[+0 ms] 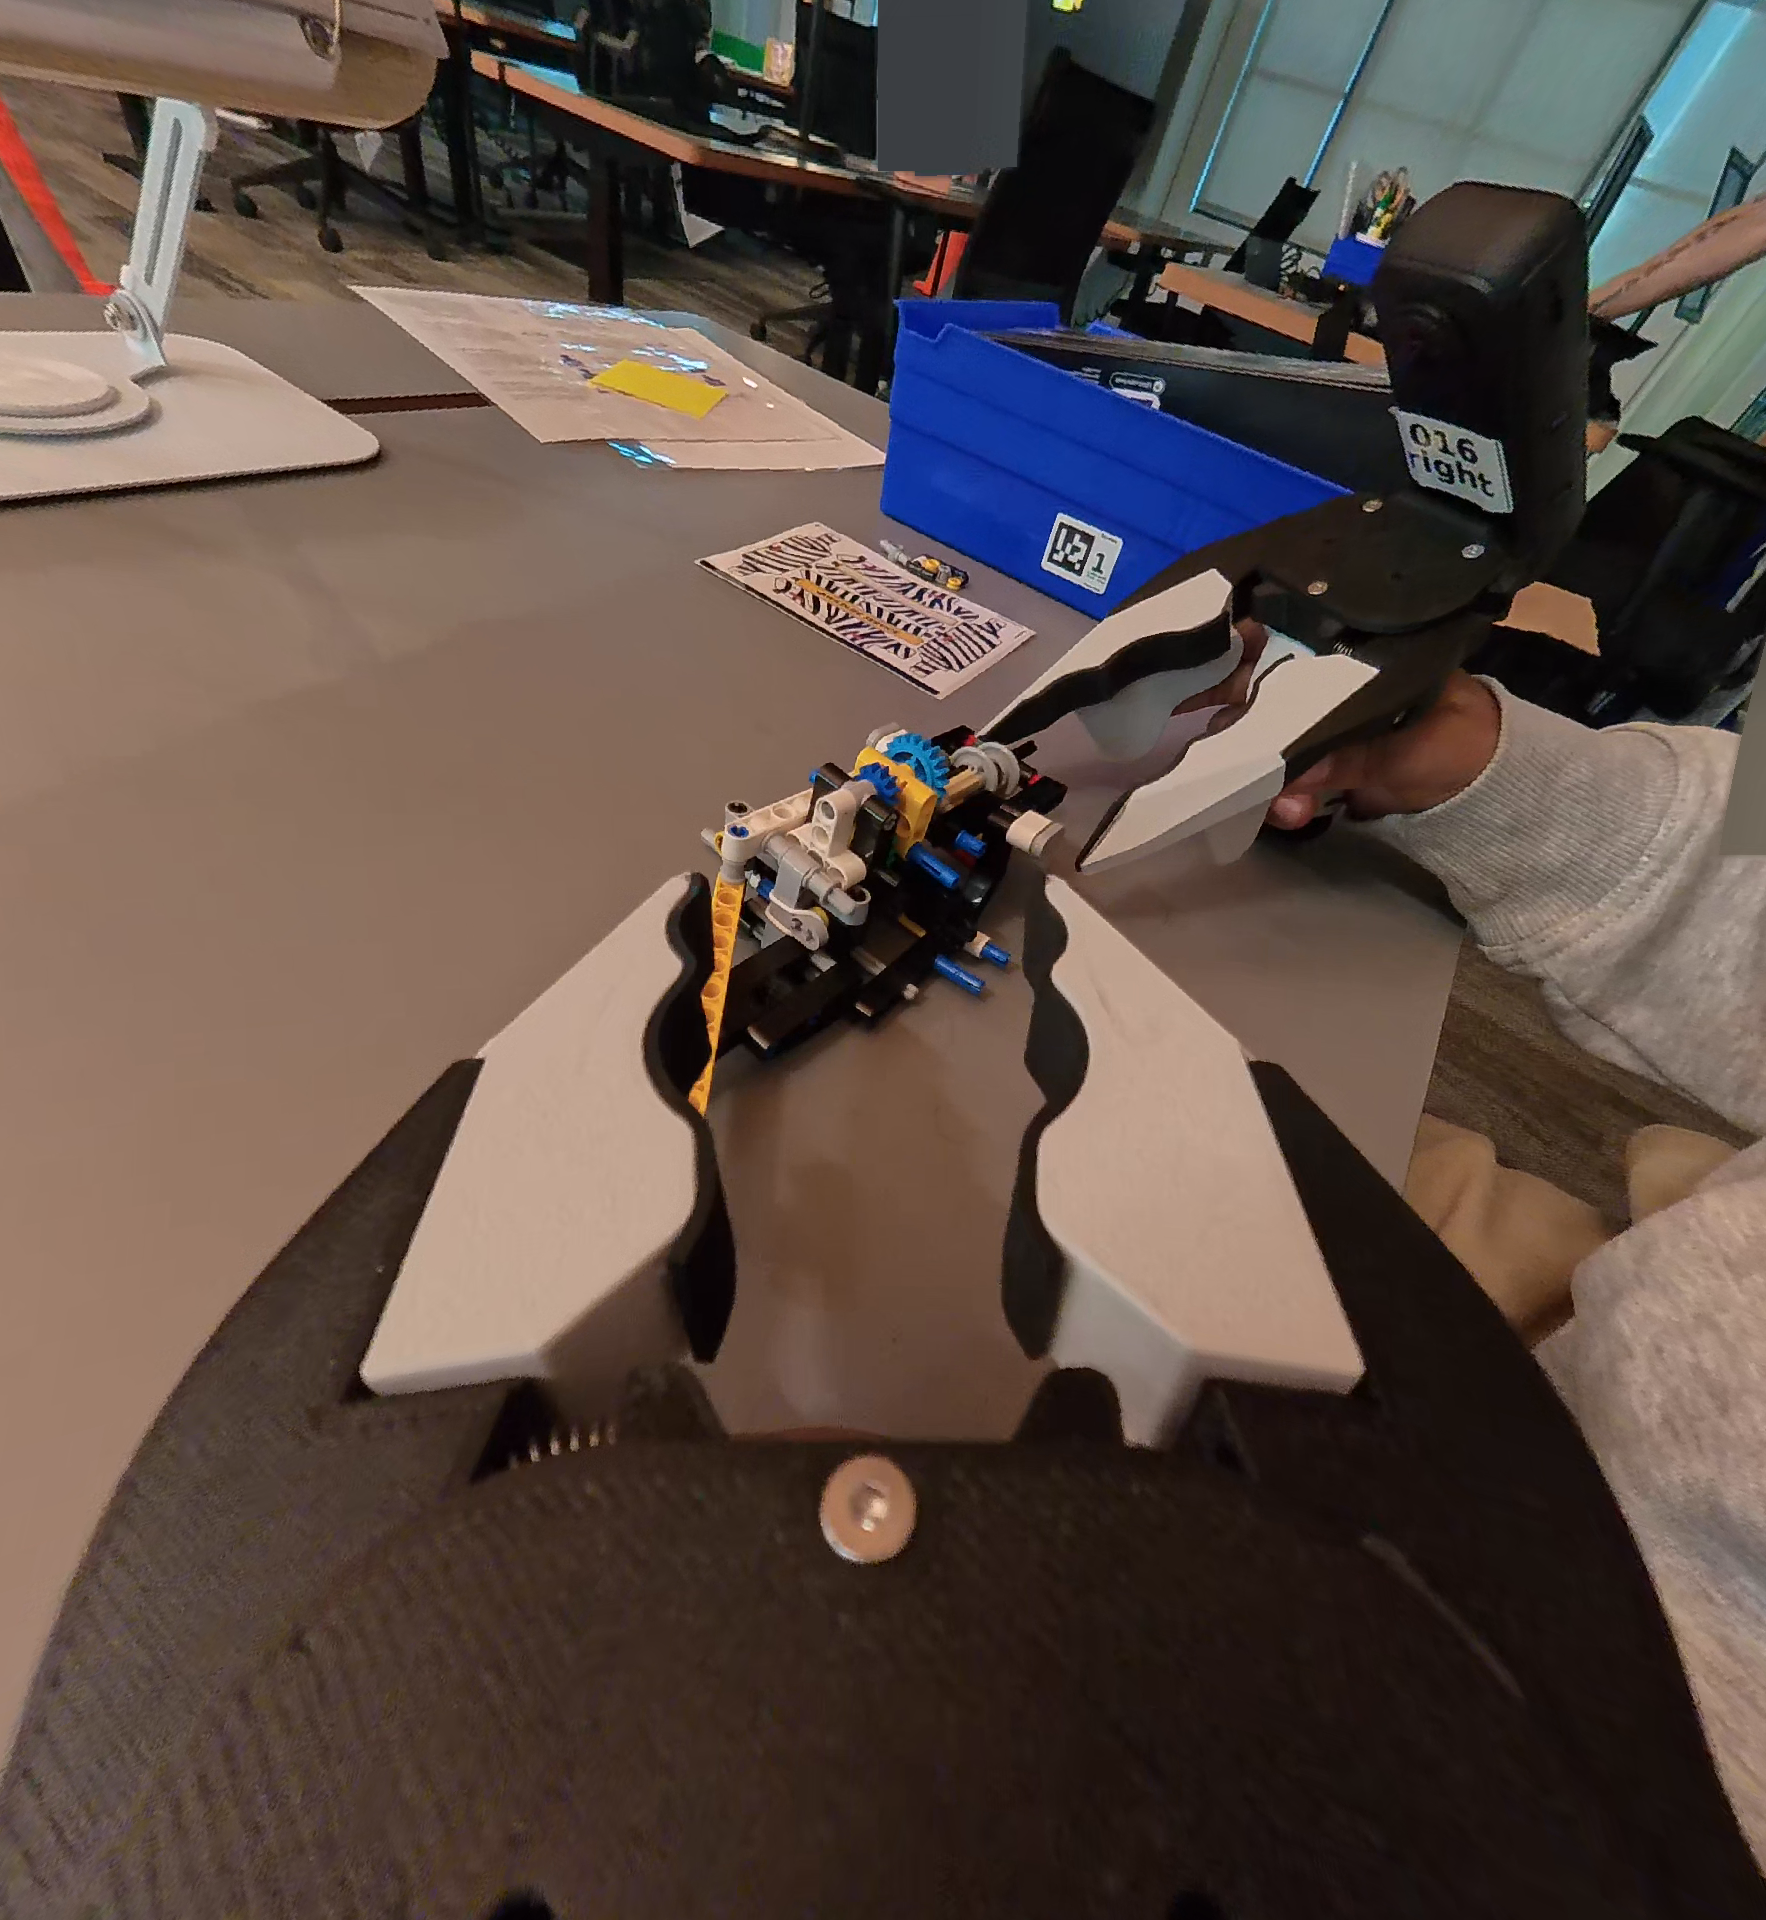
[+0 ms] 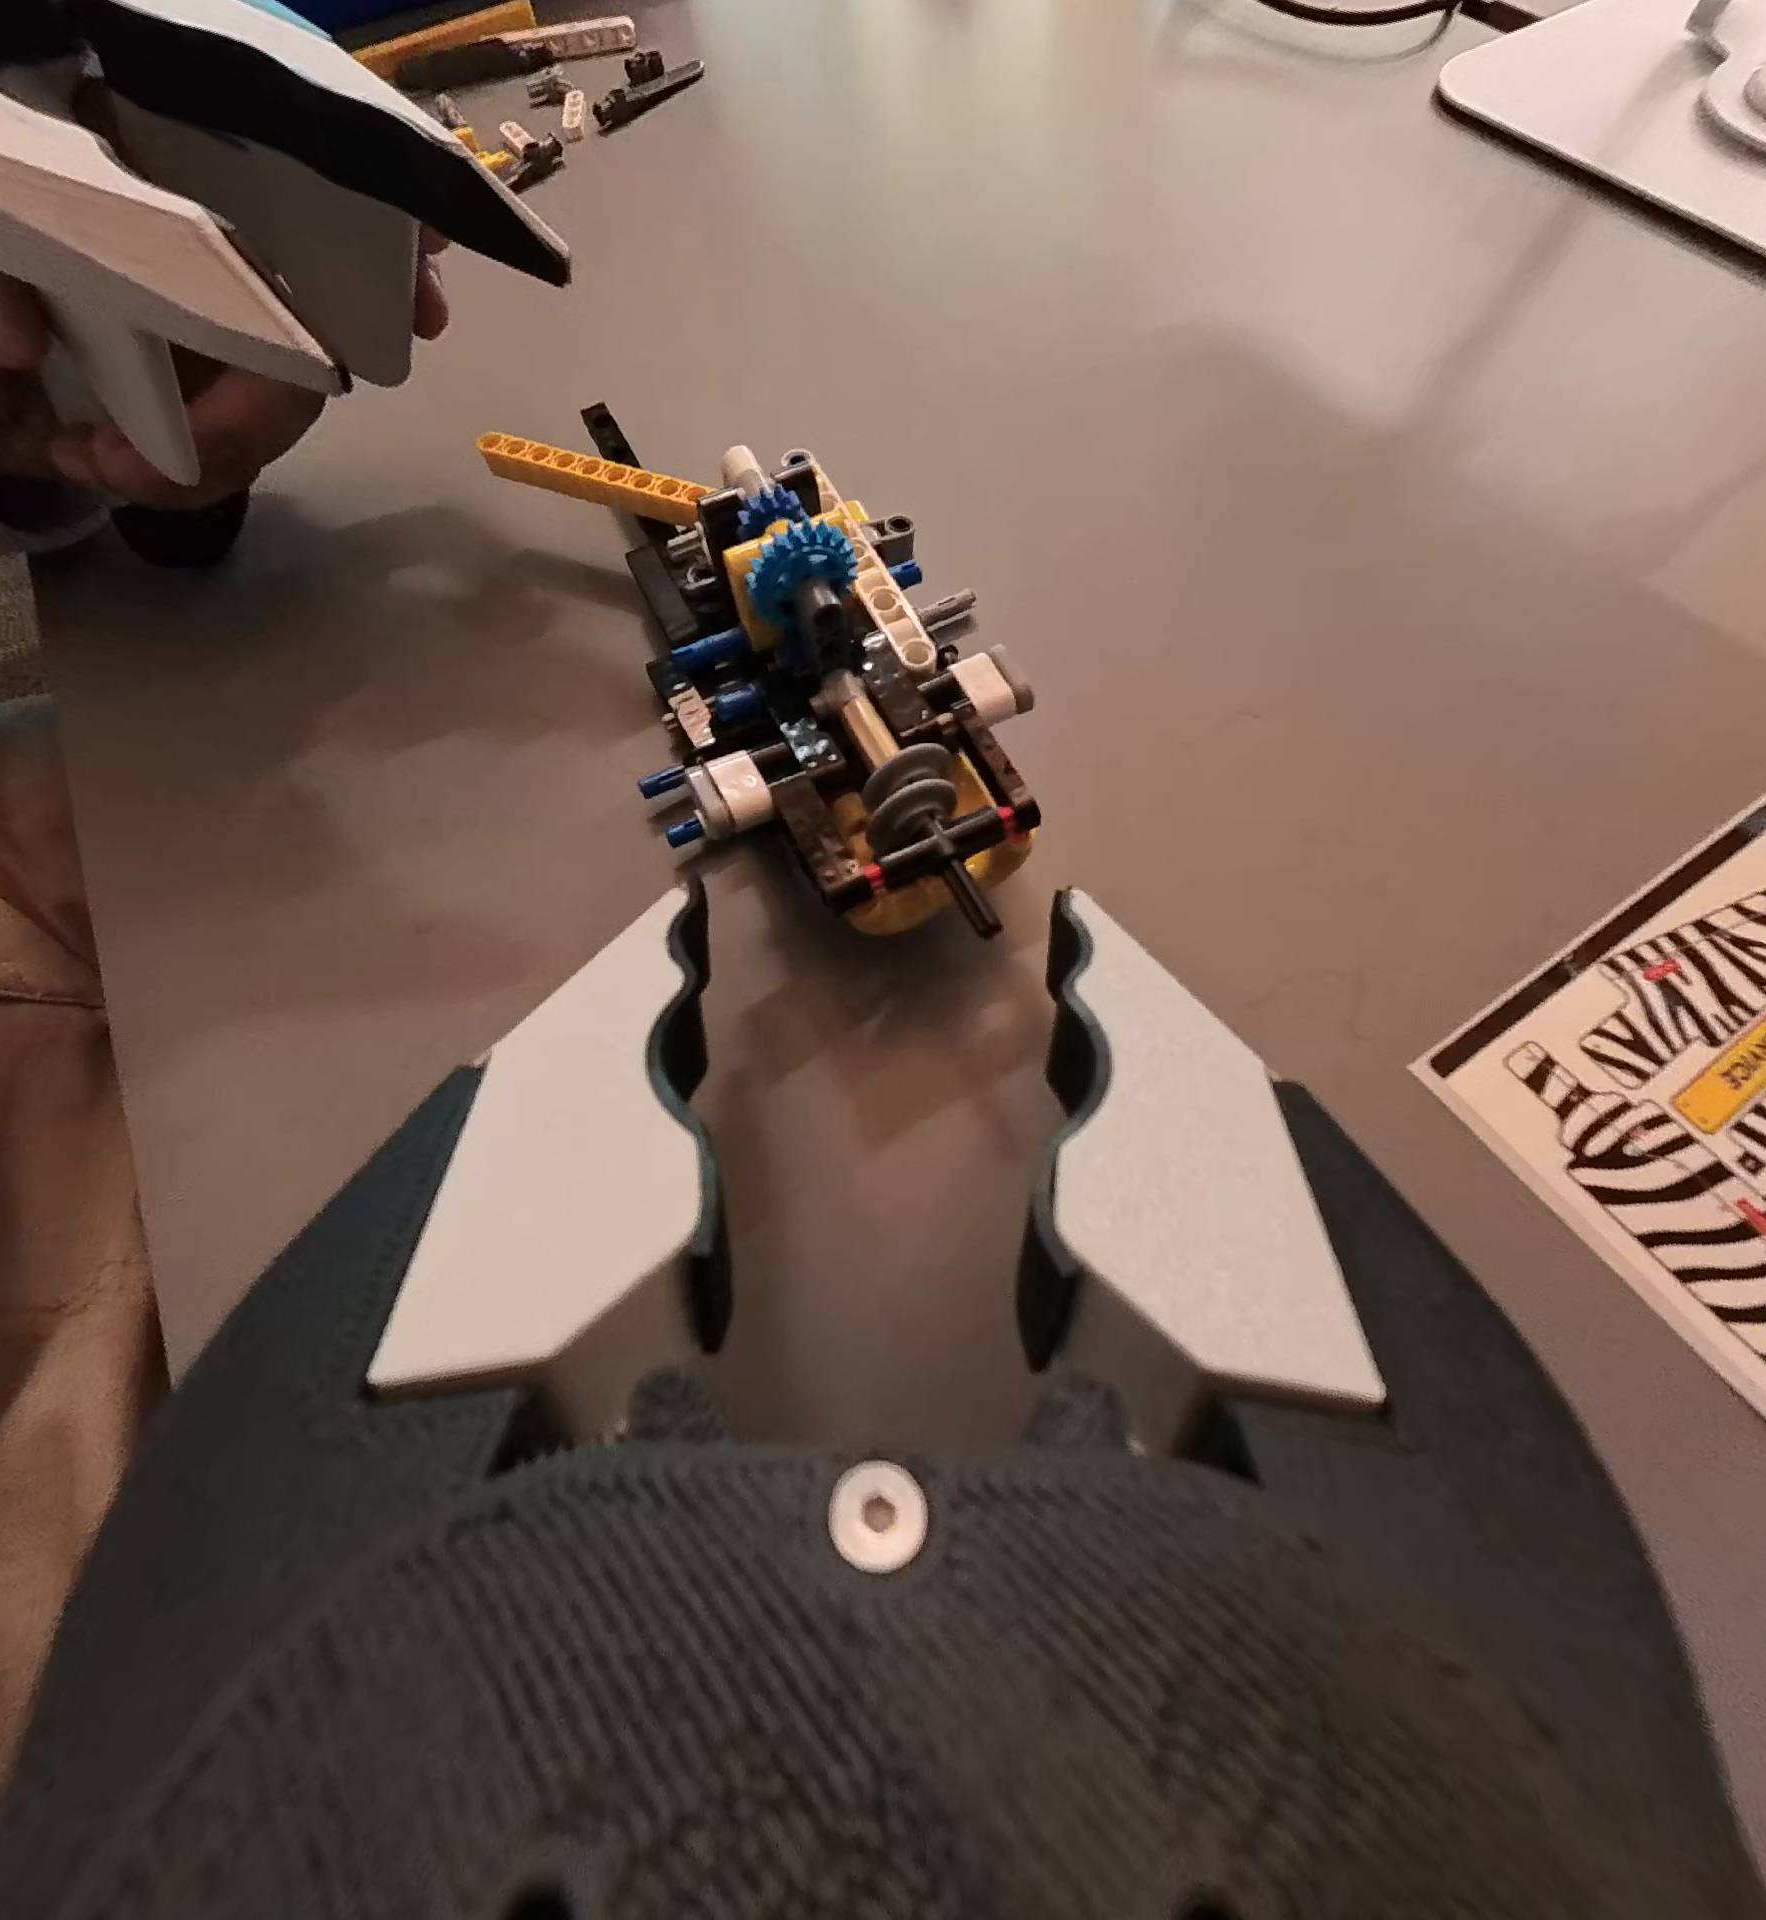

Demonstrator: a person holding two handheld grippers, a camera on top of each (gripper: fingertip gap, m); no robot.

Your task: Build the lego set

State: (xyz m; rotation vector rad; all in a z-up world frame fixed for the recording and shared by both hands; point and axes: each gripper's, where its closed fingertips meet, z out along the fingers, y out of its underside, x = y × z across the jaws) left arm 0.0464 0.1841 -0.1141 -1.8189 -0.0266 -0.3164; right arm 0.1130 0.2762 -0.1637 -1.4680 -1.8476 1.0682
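The half-built lego model [image 2: 827,686] sits on the grey counter [image 2: 1222,436] pretty much dead centre between both tools. It's a black frame with blue gears, blue pins sticking out the side, a grey pulley on a black axle at one end and a long yellow beam [image 2: 588,473] poking out the other.

The right gripper [image 2: 877,904] hovers just short of the axle end, fingers spread wide with nothing in them. In the left wrist view its tips sit right by the gear end of the model, can't say if they're touching.

The left gripper [image 1: 863,894] is also spread wide and empty. The yellow beam runs along the inside of its left finger [image 1: 557,1122], can't tell whether it touches or is just in front of it.

There's a zebra-striped sticker sheet [image 2: 1679,1101] lying flat to the side, a blue bin [image 1: 1045,468] behind it, a pile of loose pieces [image 2: 536,94] farther off, and a white stand base [image 1: 79,416] at the counter's far corner.
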